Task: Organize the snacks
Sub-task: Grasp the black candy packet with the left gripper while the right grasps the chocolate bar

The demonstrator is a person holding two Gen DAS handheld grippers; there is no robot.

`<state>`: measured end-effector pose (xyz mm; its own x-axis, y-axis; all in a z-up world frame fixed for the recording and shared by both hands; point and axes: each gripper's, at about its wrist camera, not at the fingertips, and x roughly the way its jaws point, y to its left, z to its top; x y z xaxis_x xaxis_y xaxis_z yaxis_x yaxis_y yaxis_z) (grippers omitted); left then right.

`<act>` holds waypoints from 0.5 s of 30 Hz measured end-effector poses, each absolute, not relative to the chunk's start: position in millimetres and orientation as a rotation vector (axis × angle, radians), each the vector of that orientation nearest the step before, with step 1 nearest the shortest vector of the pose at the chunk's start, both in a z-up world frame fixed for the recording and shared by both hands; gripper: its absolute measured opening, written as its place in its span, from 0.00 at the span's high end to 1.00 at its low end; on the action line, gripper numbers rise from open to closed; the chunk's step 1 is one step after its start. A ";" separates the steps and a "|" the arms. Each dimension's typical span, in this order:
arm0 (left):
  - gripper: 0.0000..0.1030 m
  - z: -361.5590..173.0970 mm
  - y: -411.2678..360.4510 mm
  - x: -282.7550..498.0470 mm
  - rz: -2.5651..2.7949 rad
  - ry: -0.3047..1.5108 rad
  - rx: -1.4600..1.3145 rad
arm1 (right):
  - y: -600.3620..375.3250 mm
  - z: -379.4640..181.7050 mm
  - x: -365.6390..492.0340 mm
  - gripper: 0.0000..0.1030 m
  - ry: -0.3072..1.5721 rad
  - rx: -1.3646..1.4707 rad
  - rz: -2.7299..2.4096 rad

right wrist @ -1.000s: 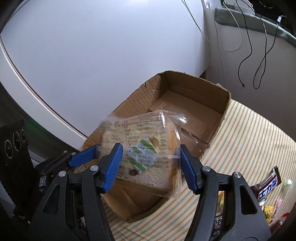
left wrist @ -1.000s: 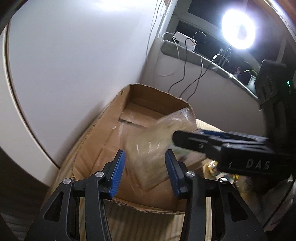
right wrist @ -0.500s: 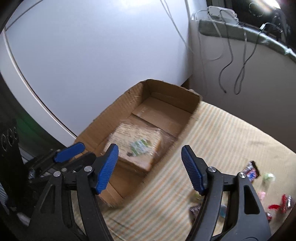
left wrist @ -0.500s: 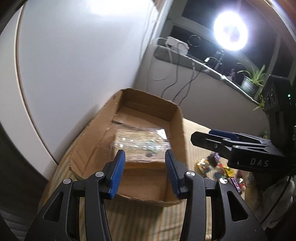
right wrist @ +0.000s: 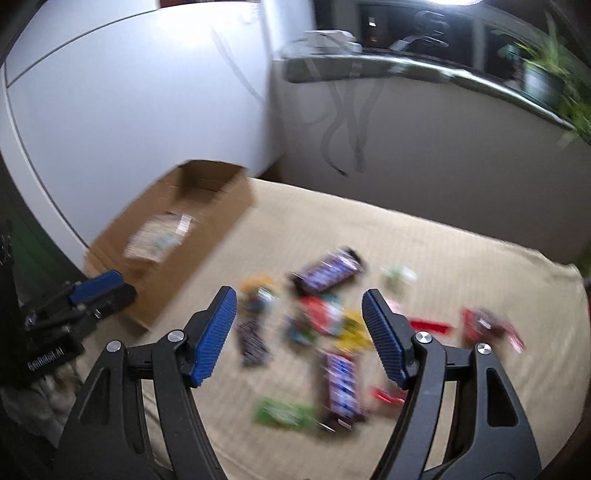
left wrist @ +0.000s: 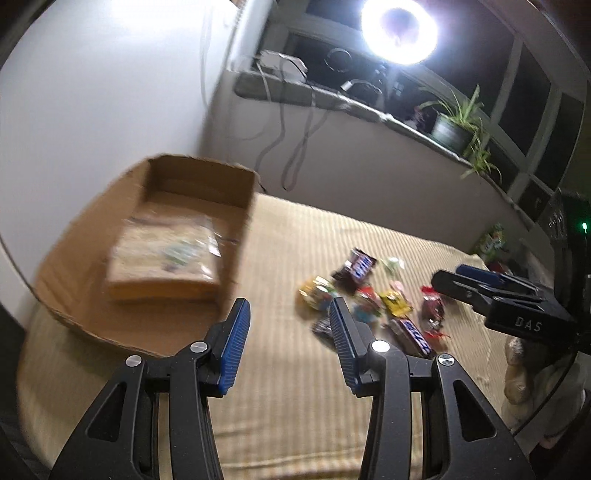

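Observation:
A clear-wrapped bread pack (left wrist: 162, 258) lies flat in the open cardboard box (left wrist: 199, 181) at the left; it shows blurred (right wrist: 159, 236) in the right wrist view. My left gripper (left wrist: 288, 310) is open and holds nothing, over the striped cloth between the box and a pile of small snacks (left wrist: 369, 295). My right gripper (right wrist: 299, 299) is open wide and holds nothing, above the pile: two dark chocolate bars (right wrist: 328, 273) (right wrist: 343, 384), a green packet (right wrist: 284, 413), and yellow and red wrappers. Each gripper sees the other (left wrist: 476, 284) (right wrist: 99, 288) at its side.
The beige striped cloth (left wrist: 288, 406) covers the surface. A white wall panel (left wrist: 92, 110) stands behind the box. A ledge with cables (left wrist: 280, 85), a bright ring lamp (left wrist: 399, 26) and a potted plant (left wrist: 454, 125) run along the back. A green pack (left wrist: 493, 240) sits far right.
The right gripper opened and left the bread pack lying in the box. Both grippers then swung right, away from the box and toward the snack pile.

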<state>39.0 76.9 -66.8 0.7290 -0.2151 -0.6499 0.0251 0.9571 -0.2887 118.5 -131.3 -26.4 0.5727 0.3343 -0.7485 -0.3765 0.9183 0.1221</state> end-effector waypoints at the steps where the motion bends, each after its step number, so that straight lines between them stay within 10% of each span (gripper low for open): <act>1: 0.59 -70.5 70.5 40.5 -0.146 0.757 -0.274 | -145.0 -29.6 116.8 0.29 0.876 -0.043 0.394; 15: 0.64 -118.8 24.9 72.1 -0.193 0.917 -0.298 | -187.8 -78.7 104.5 0.40 0.992 0.012 0.438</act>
